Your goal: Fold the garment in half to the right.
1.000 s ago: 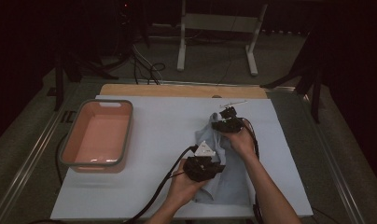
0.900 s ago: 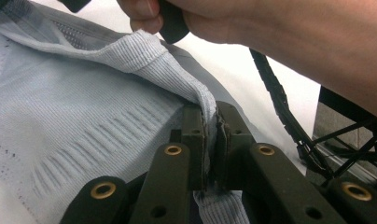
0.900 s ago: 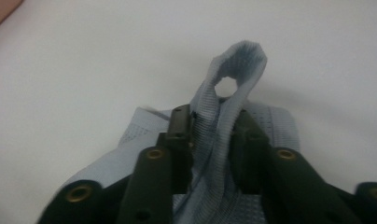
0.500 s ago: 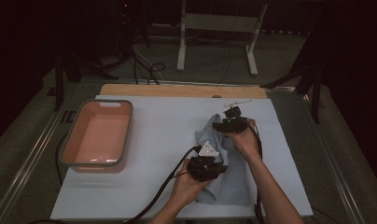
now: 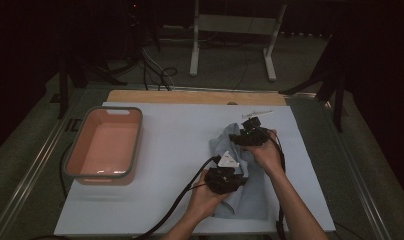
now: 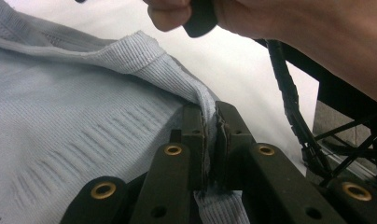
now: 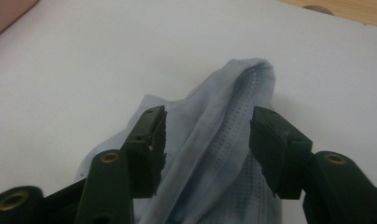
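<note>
Right of centre on the white table (image 5: 155, 150), the pale blue garment (image 5: 250, 195) is lying bunched; we are pinching its ribbed hem (image 6: 144, 53) tight in the left gripper (image 5: 224, 179), while the right gripper (image 5: 250, 136), jaws just opened then easing inward, is straddling a loose fold ungripped, ready for regrasping.

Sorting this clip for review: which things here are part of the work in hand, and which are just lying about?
In use:
- light blue garment
- left claw, shut on the garment's ribbed edge
- right claw, jaws just opened, garment fold between them, not pressed

Lying about:
- pink tub
- syringe at the far edge
- white mat
</note>
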Demonstrator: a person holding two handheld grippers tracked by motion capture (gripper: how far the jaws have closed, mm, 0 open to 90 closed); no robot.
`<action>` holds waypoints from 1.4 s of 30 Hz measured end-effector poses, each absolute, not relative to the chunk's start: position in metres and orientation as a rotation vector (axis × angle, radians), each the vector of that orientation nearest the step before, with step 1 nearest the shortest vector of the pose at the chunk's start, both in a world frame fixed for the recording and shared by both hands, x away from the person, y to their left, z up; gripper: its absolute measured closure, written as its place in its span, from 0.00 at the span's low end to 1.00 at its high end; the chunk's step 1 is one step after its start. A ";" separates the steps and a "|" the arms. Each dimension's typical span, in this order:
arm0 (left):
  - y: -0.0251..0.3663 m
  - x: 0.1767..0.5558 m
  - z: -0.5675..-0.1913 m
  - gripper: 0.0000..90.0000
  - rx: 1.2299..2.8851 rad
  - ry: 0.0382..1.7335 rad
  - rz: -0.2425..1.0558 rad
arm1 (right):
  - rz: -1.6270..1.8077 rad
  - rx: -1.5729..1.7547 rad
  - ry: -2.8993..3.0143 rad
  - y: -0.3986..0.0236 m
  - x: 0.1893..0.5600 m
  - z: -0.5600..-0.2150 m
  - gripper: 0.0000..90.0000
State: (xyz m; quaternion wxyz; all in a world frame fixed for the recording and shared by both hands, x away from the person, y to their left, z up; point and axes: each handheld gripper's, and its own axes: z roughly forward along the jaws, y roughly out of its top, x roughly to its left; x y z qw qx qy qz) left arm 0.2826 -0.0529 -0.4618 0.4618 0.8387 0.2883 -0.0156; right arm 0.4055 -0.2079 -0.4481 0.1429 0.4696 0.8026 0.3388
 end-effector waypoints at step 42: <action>-0.076 0.282 -0.473 0.91 2.130 0.693 -0.077 | 0.866 1.288 2.349 -0.235 0.375 -0.456 0.99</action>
